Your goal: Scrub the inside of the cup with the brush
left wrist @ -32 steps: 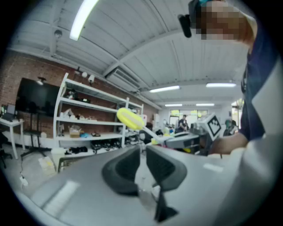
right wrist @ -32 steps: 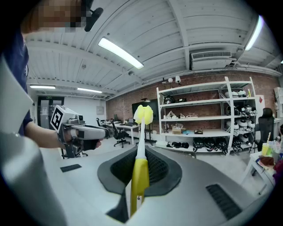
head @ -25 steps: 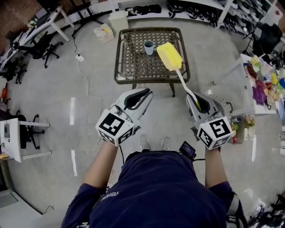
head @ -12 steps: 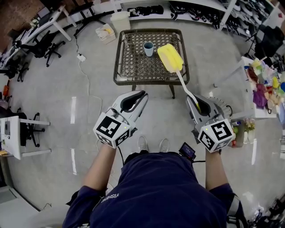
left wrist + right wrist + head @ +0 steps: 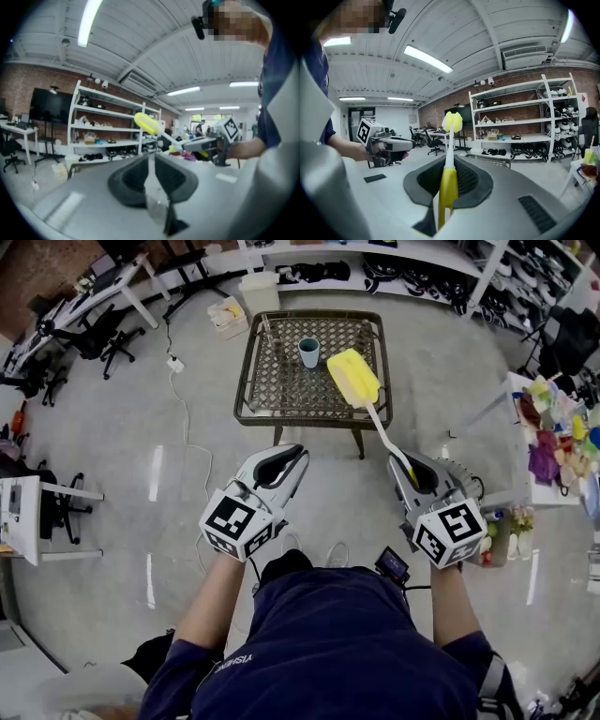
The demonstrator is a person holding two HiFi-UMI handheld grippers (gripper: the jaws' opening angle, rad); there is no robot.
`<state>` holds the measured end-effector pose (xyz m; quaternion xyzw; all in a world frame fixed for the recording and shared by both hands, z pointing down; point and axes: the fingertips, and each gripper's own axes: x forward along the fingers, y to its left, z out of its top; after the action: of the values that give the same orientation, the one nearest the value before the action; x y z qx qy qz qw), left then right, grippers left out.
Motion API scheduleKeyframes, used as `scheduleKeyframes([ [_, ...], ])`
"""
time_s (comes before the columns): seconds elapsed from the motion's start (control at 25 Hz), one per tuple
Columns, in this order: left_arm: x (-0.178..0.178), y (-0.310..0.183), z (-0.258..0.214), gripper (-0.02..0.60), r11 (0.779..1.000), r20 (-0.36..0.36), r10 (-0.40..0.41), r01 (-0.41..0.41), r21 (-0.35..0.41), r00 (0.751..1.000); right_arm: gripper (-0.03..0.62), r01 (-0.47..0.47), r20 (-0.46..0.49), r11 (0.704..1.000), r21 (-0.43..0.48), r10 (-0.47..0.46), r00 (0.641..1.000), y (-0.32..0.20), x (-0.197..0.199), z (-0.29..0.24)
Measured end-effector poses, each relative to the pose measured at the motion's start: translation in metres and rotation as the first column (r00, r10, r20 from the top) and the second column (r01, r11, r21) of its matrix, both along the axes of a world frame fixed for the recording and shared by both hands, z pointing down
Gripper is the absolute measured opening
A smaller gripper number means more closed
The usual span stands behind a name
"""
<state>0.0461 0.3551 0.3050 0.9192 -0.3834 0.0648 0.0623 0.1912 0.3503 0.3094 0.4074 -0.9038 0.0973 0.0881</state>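
Observation:
A small blue-grey cup [image 5: 308,352] stands upright on the far middle of a wicker-top table [image 5: 267,381]. My right gripper [image 5: 397,463] is shut on the yellow grip of a long brush [image 5: 448,186]. Its white stem rises to a yellow head [image 5: 352,377] that hangs over the table's right side, to the right of the cup and apart from it. My left gripper [image 5: 300,454] is held level with the right, short of the table, shut with nothing in it. The left gripper view shows its closed pads [image 5: 136,174] and the brush head [image 5: 147,123] beyond them.
The table stands on a grey floor. A cable [image 5: 184,418] and a box [image 5: 228,314] lie to its left. Shelving with shoes [image 5: 412,268] runs behind it. A cluttered white table [image 5: 553,418] is at the right, with office chairs [image 5: 89,338] far left.
The view has slid a little, so the table and cup sit slightly lower in the picture. Both grippers keep nearly the same pose, and the brush stays in the right one.

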Motion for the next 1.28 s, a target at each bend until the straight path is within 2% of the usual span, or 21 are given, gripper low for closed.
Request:
scheduleKeyframes([
  [0.32,-0.007,-0.015,0.006,0.041,0.999,0.006,-0.032,0.032,-0.013,0.999,0.029,0.014,0.004,1.000,-0.016,-0.014,1.000,-0.017,0.001,0.010],
  [0.6,-0.022,-0.051,0.014,0.041,0.999,-0.006,-0.040,0.040,-0.028,0.999,0.029,0.013,0.010,0.999,-0.030,-0.012,1.000,-0.051,-0.011,0.016],
  [1.28,-0.101,-0.227,0.030,0.041,0.997,-0.035,0.041,-0.043,-0.062,0.999,0.029,-0.073,-0.014,0.995,-0.061,0.072,0.997,-0.210,-0.089,0.027],
])
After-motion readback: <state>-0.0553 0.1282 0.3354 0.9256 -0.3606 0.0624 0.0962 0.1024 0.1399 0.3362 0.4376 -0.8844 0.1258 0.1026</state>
